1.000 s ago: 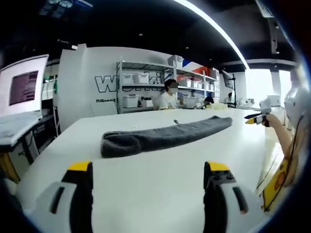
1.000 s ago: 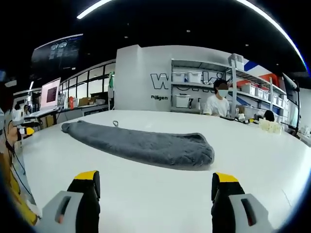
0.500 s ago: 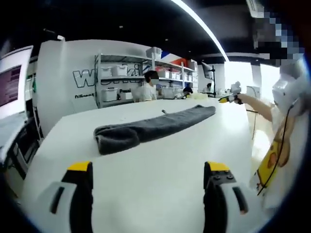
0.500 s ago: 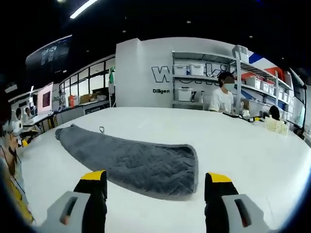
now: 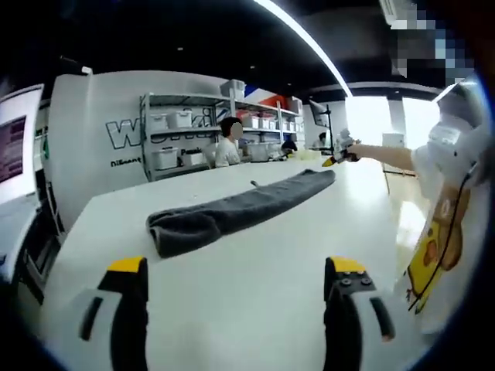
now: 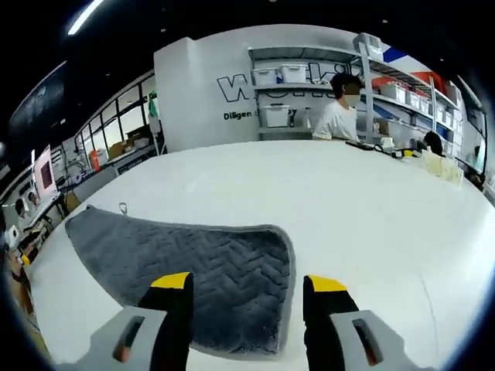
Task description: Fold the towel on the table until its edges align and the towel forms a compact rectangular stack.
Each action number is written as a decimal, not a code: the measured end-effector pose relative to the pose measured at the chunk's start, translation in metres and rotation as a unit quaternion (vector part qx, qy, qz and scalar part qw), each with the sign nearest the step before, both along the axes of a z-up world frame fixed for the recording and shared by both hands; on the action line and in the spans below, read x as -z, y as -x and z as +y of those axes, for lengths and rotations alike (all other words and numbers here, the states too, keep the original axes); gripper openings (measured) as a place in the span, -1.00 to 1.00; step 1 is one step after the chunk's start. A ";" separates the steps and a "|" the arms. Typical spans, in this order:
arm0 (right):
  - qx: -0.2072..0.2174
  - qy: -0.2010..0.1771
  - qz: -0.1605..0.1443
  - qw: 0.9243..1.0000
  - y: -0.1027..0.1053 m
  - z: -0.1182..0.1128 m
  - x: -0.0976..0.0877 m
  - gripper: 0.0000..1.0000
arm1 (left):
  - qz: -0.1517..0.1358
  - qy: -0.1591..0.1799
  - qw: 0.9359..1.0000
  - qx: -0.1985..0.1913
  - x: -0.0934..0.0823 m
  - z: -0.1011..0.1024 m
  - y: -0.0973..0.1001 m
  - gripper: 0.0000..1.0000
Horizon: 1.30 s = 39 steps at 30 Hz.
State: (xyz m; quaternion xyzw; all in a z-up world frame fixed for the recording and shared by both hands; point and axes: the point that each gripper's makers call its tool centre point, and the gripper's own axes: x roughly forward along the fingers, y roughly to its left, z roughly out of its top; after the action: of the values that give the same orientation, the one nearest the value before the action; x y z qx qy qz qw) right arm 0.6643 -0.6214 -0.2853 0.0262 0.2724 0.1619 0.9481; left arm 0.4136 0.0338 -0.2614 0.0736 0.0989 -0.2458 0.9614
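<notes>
A long dark grey towel [image 5: 232,212] lies folded lengthwise across the white table [image 5: 247,309], its bunched near end at the left and its far end at the right. My left gripper [image 5: 236,267] is open over bare table, well short of the towel's near end. In that view my right gripper [image 5: 338,159] hovers at the towel's far end, held by a person's outstretched arm. In the right gripper view the towel [image 6: 193,259] spreads flat with its rounded end just ahead of my right gripper [image 6: 249,282]. That gripper is open, low over the cloth, with nothing held.
A person in a white shirt [image 6: 340,116] stands at the table's far side before shelves of white bins [image 5: 174,139]. A laptop screen [image 5: 15,147] sits to the left. Small items [image 6: 441,166] lie near the table's far right edge. The holder's body [image 5: 441,232] is at the right.
The right gripper has dropped and come close over the towel's end, and its jaws have narrowed somewhat. The left gripper's view has swung slightly; its jaws keep the same gap.
</notes>
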 end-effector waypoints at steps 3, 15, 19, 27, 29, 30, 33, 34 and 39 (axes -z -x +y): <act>0.026 -0.019 -0.002 0.999 -0.005 -0.014 -0.001 0.10 | -0.003 0.001 1.000 0.000 -0.003 0.000 -0.001 0.99; 0.047 -0.080 0.058 0.994 -0.005 -0.019 0.019 -0.04 | 0.005 -0.006 1.000 -0.005 -0.001 -0.005 -0.004 0.99; 0.044 -0.115 0.061 0.991 -0.001 -0.010 0.020 -0.16 | 0.005 -0.008 1.000 -0.009 -0.001 -0.006 -0.003 0.99; 0.013 -0.110 0.080 0.991 0.028 0.033 0.032 -0.25 | 0.009 -0.004 1.000 -0.016 0.002 -0.006 -0.003 0.99; 0.007 -0.106 0.085 0.991 0.034 0.042 0.034 -0.25 | 0.011 -0.004 1.000 -0.016 0.003 -0.007 -0.003 0.99; 0.006 -0.106 0.086 0.991 0.032 0.040 0.034 -0.26 | 0.011 -0.005 1.000 -0.015 0.003 -0.008 -0.004 0.99; -0.001 -0.113 0.090 0.990 0.029 0.039 0.037 -0.28 | 0.010 -0.004 1.000 -0.014 0.003 -0.009 -0.005 0.99; -0.003 -0.113 0.093 0.989 0.027 0.039 0.038 -0.29 | 0.009 -0.003 1.000 -0.014 0.002 -0.010 -0.005 0.99; -0.014 -0.109 0.103 0.989 0.025 0.040 0.044 -0.30 | 0.010 -0.003 1.000 -0.013 0.003 -0.012 -0.006 0.99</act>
State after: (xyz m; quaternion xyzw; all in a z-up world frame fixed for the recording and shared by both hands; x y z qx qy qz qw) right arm 0.6394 -0.5812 -0.3293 0.1423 0.3492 0.2009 0.9041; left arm 0.4199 0.0223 -0.2647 0.0721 0.1104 -0.2337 0.9633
